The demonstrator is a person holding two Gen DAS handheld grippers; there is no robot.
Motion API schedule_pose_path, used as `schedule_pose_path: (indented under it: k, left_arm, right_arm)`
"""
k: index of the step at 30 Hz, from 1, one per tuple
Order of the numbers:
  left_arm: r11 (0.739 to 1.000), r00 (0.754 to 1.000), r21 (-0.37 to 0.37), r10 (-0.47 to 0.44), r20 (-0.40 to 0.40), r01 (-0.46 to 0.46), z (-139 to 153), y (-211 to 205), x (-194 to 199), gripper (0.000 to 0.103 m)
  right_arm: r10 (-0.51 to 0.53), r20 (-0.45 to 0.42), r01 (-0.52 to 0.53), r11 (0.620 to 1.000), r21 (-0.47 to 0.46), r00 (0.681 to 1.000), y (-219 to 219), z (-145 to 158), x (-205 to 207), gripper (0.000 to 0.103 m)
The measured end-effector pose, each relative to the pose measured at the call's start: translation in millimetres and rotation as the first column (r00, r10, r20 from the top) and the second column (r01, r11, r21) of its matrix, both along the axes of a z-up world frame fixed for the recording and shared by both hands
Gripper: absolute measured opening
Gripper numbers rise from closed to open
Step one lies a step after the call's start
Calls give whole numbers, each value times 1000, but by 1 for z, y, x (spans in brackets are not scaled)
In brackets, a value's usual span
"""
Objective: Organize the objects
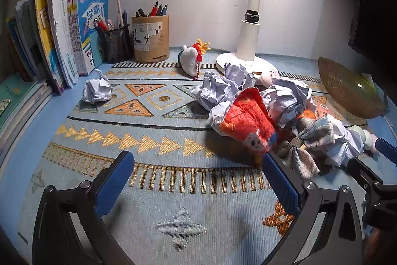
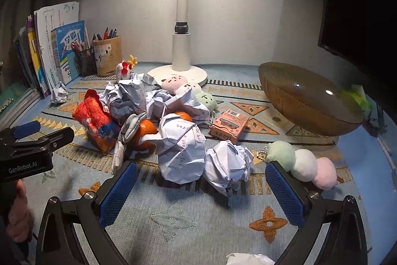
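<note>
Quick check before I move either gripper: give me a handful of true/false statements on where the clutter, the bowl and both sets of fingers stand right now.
1. The brown bowl is full of crumpled paper. False: nothing shows inside it; the paper lies on the mat.
2. The right gripper is open, holding nothing. True.
3. One crumpled paper ball lies apart from the pile, near the books. True.
4. The left gripper is shut on the red snack bag. False: its fingers are apart, the bag ahead of them.
5. An orange sits in the pile. True.
</note>
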State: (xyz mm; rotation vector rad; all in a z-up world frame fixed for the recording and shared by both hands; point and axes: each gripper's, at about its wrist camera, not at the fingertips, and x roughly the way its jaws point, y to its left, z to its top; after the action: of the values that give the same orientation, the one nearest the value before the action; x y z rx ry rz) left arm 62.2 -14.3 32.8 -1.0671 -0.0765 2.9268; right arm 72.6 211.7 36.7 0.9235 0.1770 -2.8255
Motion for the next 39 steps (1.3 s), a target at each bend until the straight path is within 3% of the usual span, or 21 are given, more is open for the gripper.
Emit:
schedule_pose_path:
  k: [39]
  left_arm:
    - [1000,1000,3,9,15,-9,-1,0,-2,102]
  right_arm:
    - [0,11,-1,1000,12,1000,-4,-3,-2,103]
